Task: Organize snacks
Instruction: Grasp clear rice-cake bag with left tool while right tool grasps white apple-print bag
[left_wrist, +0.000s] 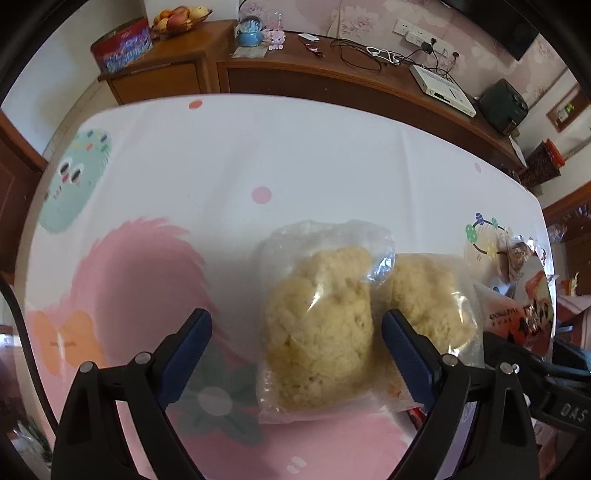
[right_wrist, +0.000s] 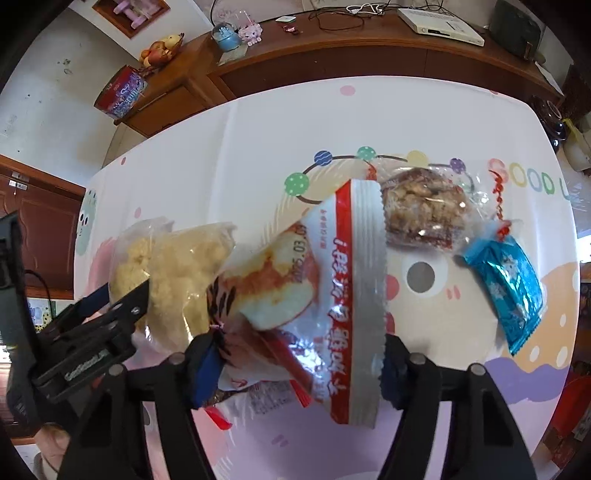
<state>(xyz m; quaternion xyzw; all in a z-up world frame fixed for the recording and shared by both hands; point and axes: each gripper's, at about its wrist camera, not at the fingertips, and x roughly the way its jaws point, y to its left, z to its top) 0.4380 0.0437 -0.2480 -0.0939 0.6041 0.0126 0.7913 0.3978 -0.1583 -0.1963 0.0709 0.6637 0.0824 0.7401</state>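
While the left gripper (left_wrist: 295, 332) stands apart around the yellow snack bag (left_wrist: 317, 325) at lower centre, nothing is clamped. The right gripper (right_wrist: 295, 365) brackets the bread packet (right_wrist: 306, 295); whether it presses cannot be told. Slick film may slip from a shallow bite.

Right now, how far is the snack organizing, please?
Done: two clear bags of yellow snacks lie side by side. In hand: the right gripper has the red and white bread packet between its fingers; the left gripper hangs open over the yellow bags. Left: the nut cake and blue packet are loose.
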